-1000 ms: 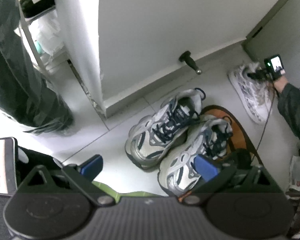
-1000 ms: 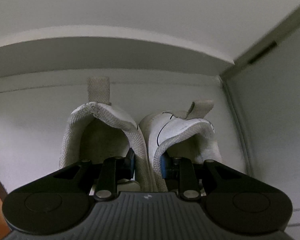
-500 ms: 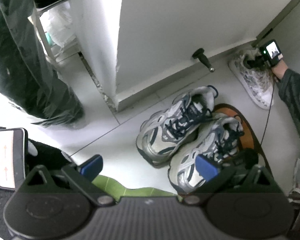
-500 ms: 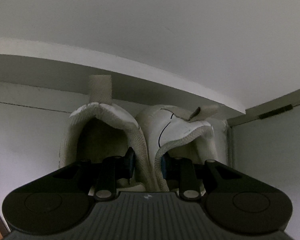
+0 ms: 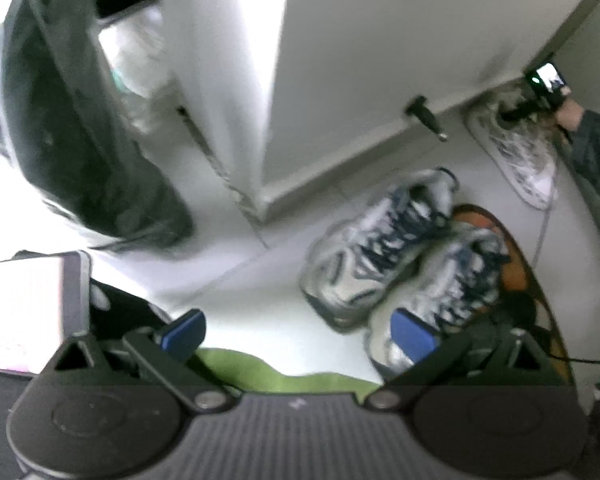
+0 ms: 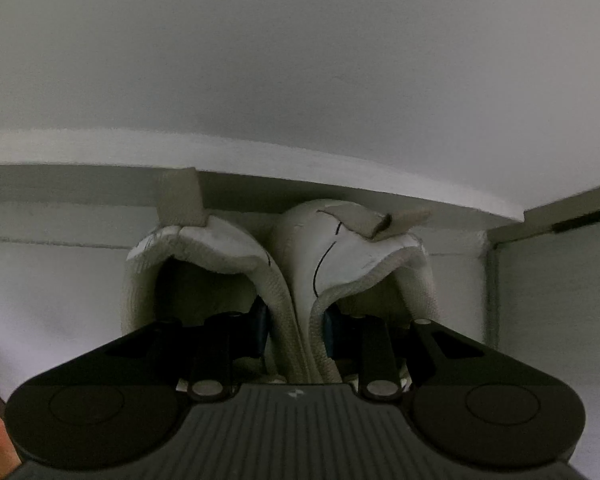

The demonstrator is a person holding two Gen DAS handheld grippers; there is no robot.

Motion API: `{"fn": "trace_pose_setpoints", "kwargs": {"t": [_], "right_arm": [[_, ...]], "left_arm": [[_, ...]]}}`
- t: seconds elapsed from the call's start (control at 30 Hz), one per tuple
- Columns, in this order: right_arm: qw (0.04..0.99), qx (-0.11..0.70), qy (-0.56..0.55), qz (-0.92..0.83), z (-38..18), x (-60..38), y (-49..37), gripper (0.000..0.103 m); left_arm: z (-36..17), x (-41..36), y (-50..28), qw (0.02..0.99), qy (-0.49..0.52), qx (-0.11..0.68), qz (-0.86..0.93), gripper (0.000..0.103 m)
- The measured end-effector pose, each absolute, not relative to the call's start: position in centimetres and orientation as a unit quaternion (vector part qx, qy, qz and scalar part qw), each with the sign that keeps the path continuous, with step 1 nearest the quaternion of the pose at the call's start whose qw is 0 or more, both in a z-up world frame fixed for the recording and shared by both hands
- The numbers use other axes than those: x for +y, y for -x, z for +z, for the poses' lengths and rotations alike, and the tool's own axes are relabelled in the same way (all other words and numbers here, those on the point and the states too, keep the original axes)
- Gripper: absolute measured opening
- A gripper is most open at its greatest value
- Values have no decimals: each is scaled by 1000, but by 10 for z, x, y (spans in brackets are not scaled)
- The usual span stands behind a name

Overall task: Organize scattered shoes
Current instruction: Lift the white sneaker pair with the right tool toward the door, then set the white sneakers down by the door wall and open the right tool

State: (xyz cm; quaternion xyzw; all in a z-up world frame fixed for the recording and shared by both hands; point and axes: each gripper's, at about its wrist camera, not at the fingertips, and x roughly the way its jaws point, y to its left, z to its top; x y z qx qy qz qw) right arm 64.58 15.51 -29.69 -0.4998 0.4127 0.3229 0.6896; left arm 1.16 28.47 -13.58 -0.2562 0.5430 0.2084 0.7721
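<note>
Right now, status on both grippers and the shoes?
Right gripper shut on pair of white sneakers, toes at baseboard. Left gripper open, empty. Grey-and-navy laced trainers paired on floor. Nothing blocking.

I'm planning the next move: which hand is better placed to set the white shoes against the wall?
Right. The right gripper already pinches both white shoes by their inner collars near the baseboard; the left gripper hangs open, empty.

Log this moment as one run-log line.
right gripper: shut on white sneakers, by baseboard | left gripper: open, empty | grey sneakers: paired on floor
</note>
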Motion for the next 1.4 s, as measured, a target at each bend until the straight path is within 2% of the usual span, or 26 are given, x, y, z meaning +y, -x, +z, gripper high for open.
{"fn": "trace_pose_setpoints", "kwargs": {"t": [0.13, 0.27, 0.4, 0.43, 0.53, 0.63, 0.73, 0.97, 1.17, 1.3, 1.4], "right_arm": [[691, 409, 506, 316, -300, 156, -645, 30], [706, 403, 513, 277, -313, 157, -645, 40], [710, 412, 512, 254, -314, 166, -650, 45], [713, 412, 509, 251, -312, 166, -651, 47], [749, 409, 460, 246, -290, 157, -648, 65], [773, 409, 425, 233, -273, 146, -648, 71], [789, 410, 393, 235, -250, 133, -634, 72], [860, 404, 211, 227, -181, 76, -617, 72], [884, 373, 170, 225, -137, 55, -578, 72], [900, 334, 188, 207, -106, 55, -536, 72], [912, 303, 172, 217, -77, 51, -497, 77]], "left_arm": [[-134, 287, -10, 772, 272, 538, 201, 100], [-134, 283, -14, 772, 272, 542, 190, 100], [-128, 278, -18, 780, 275, 532, 180, 100], [-126, 278, -19, 780, 274, 531, 187, 100], [-117, 278, -25, 785, 278, 517, 198, 100], [-109, 274, -30, 794, 284, 501, 195, 100], [-104, 262, -34, 799, 286, 497, 182, 100], [-87, 232, -25, 811, 265, 490, 179, 100], [-56, 224, -20, 845, 256, 442, 160, 99], [-54, 225, -22, 844, 272, 437, 150, 99], [-57, 229, -22, 837, 291, 437, 152, 99]]}}
